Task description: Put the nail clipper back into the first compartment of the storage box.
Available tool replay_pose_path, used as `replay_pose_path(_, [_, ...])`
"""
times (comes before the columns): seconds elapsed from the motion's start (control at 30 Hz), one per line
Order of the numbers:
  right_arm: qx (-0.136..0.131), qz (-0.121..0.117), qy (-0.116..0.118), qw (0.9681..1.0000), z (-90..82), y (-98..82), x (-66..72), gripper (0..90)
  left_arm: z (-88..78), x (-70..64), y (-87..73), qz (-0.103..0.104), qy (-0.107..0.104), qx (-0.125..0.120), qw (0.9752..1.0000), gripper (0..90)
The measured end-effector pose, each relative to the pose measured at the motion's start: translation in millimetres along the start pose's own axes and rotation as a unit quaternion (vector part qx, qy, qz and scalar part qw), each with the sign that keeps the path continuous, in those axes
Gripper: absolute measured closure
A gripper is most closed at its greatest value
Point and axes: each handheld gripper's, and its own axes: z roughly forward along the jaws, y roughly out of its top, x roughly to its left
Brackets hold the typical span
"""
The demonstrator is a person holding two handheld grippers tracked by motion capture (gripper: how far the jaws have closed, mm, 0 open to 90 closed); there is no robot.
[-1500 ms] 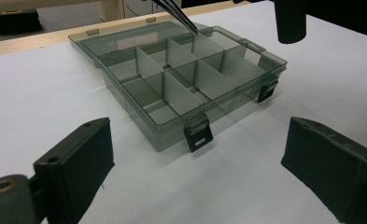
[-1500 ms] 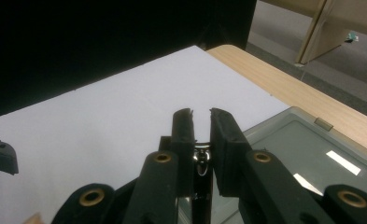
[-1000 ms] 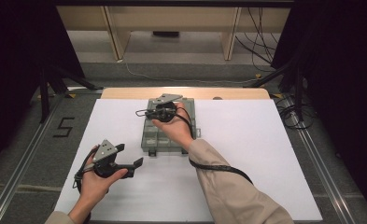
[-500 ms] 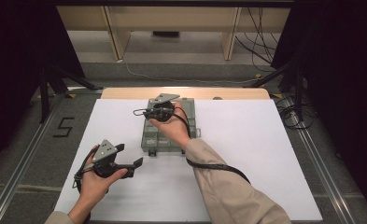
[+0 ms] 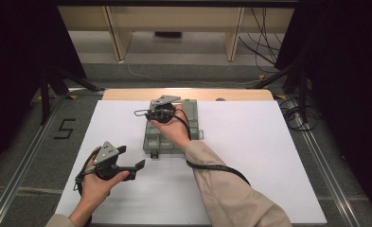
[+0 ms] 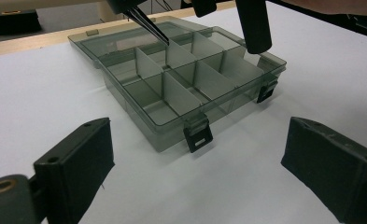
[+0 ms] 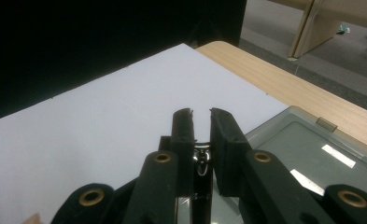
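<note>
A smoky clear compartment box [image 5: 153, 138] [image 6: 181, 79] lies open on the white table, its lid [image 7: 307, 149] flat on the far side. Its compartments look empty. My right gripper [image 5: 149, 113] [image 7: 201, 114] hovers over the box's far left part, jaws close together on a thin metal tool [image 6: 146, 25] [image 7: 201, 163]. The tool's pointed end slants down toward a far compartment. My left gripper [image 5: 132, 166] [image 6: 195, 182] is held at the front left, short of the box, open with nothing between its pads [image 6: 78, 158].
The white sheet [image 5: 269, 156] covers the table, with a wooden edge [image 5: 127, 93] along the far side. Two black latches [image 6: 198, 135] hang at the box's near wall. A black cable [image 5: 221, 166] trails from the right gripper. Floor cables [image 5: 299, 116] lie to the right.
</note>
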Motion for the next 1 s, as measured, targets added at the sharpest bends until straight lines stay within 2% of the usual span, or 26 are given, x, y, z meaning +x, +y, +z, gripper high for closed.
replay_pose_path(0.3, [-0.003, 0.003, -0.004, 1.0000, 4.8, -1.4, -0.2, 80.7, -0.2, -0.7, -0.1, -0.005, 0.002, 0.001, 1.0000, 7.9])
replay_pose_path(0.4, [0.002, 0.010, -0.006, 0.9999, 4.9, -1.4, -0.1, 80.7, 0.2, 0.1, -0.1, 0.000, -0.001, -0.001, 1.0000, 7.9])
replay_pose_path(0.57, [-0.006, 0.007, -0.010, 0.9999, 8.5, -3.6, -0.6, 80.7, 0.1, -0.3, -0.1, -0.002, 0.000, 0.000, 1.0000, 7.9])
replay_pose_path(0.63, [0.001, 0.012, -0.006, 0.9999, 8.6, -3.5, 0.0, 80.7, -0.1, -0.9, -0.1, -0.005, 0.001, 0.001, 1.0000, 7.9])
replay_pose_path(0.93, [0.006, 0.009, -0.011, 0.9999, 13.7, -6.6, 0.2, 80.6, -0.1, -0.1, 0.0, 0.000, 0.001, 0.000, 1.0000, 7.9])
replay_pose_path(1.0, [0.009, 0.014, -0.006, 0.9998, 14.5, -7.0, 0.7, 80.6, -0.4, -0.6, 0.0, -0.004, 0.001, 0.001, 1.0000, 7.9])
